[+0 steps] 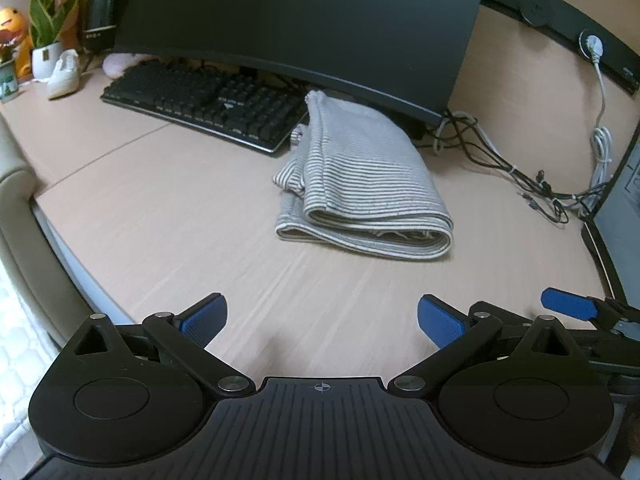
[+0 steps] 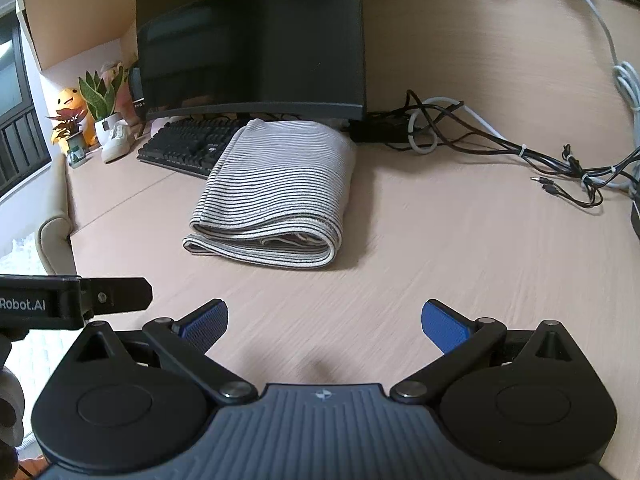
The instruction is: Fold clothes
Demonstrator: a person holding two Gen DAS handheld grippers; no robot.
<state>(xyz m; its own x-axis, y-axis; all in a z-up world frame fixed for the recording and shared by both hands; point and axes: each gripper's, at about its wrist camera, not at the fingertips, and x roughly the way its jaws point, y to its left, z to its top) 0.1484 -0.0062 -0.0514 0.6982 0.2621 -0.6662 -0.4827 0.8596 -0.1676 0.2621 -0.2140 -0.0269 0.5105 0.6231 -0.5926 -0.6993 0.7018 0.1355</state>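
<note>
A grey-and-white striped garment (image 1: 360, 184) lies folded in a thick stack on the light wooden desk (image 1: 180, 220), its far end under the monitor's edge. It also shows in the right wrist view (image 2: 276, 196). My left gripper (image 1: 322, 320) is open and empty, held above the desk short of the garment. My right gripper (image 2: 324, 324) is open and empty too, also short of the garment. One blue pad of the right gripper (image 1: 568, 304) shows at the right edge of the left wrist view. Part of the left gripper's body (image 2: 76, 300) shows at the left in the right wrist view.
A dark monitor (image 1: 300, 20) stands behind the garment with a black keyboard (image 1: 200, 104) to its left. Tangled cables (image 2: 500, 140) lie at the back right. A potted plant (image 2: 102, 104), a yellow toy (image 2: 68, 108) and a small white shoe (image 2: 116, 142) stand at the far left.
</note>
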